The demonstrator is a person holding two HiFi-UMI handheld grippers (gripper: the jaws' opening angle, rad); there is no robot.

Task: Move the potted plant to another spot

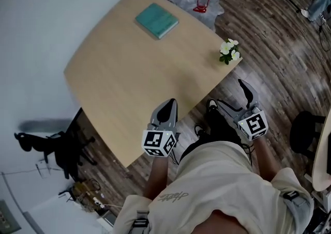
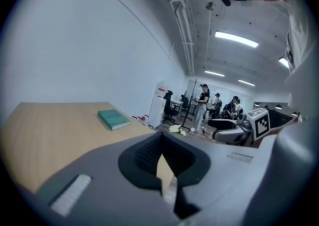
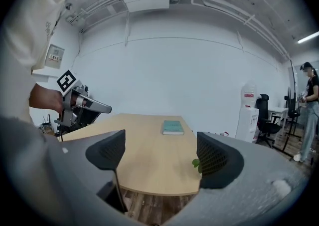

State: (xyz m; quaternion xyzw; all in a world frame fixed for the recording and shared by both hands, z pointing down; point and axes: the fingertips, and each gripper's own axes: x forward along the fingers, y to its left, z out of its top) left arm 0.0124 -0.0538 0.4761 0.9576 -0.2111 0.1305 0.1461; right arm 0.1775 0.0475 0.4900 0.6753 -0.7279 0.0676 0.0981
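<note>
Head view: potted plant point(image 1: 229, 51) at the right corner of the table point(image 1: 129, 88), green book point(image 1: 156, 20) well apart. Left gripper point(image 1: 167, 110): jaws together, empty, over the near edge. Right gripper point(image 1: 247, 93): jaws apart, empty, over the floor.

- We wear a loose cream shirt point(image 1: 222, 171) with a small grey script print point(image 1: 173, 195) on it.
- 1 black shoe point(image 1: 212, 108) with white trim shows.
- Our left tool point(image 1: 166, 108) and right tool point(image 1: 247, 91) have grey shells and black ribbed pads point(image 3: 107, 152).
- Each tool carries 1 white cube point(image 1: 159, 143) printed with black square markers.
</note>
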